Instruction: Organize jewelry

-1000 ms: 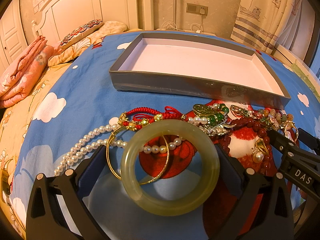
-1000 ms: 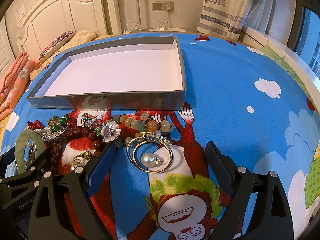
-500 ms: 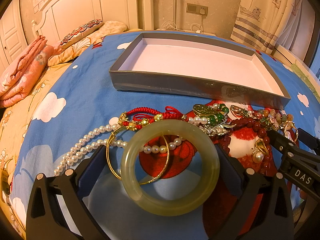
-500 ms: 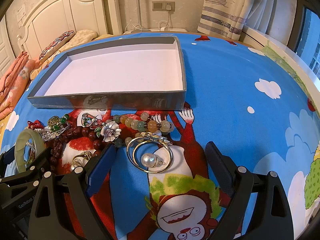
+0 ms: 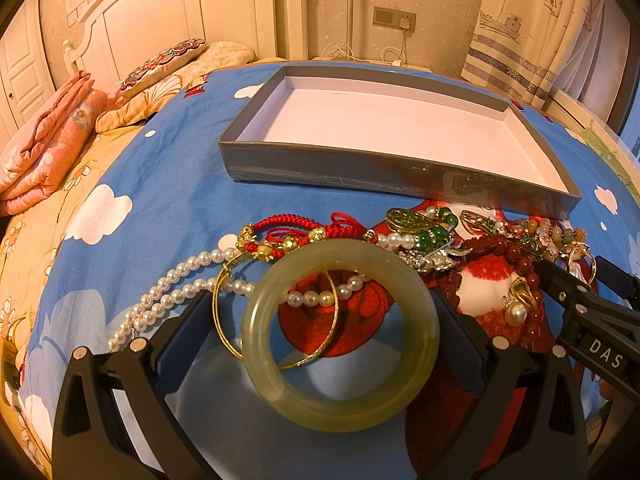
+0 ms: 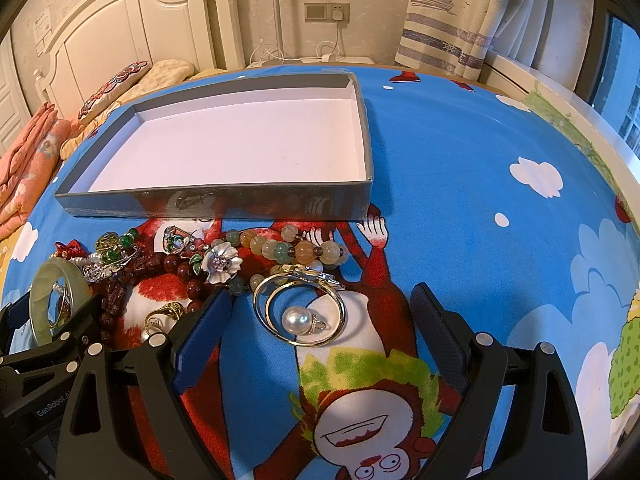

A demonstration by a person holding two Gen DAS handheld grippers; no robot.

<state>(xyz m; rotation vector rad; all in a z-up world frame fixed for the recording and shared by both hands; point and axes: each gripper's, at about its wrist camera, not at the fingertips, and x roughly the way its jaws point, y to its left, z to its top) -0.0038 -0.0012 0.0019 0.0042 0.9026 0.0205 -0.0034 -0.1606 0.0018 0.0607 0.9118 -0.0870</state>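
Observation:
A pile of jewelry lies on the blue cartoon bedspread in front of a shallow grey box (image 5: 360,168) with a white, empty floor. My left gripper (image 5: 320,320) is open, its fingers either side of a pale green jade bangle (image 5: 340,404) that lies over a thin gold bangle (image 5: 224,332) and a pearl necklace (image 5: 176,288). The jade bangle also shows in the right wrist view (image 6: 40,292). My right gripper (image 6: 320,312) is open around a gold double ring with a large pearl (image 6: 296,320). The grey box (image 6: 216,200) lies beyond it.
A red cord bracelet (image 5: 288,224), green beads (image 5: 432,232), dark red beads (image 5: 516,256), a silver flower brooch (image 6: 222,260) and a pastel bead bracelet (image 6: 288,246) lie in the pile. Pillows and a folded pink blanket (image 5: 44,144) lie at the left by the headboard.

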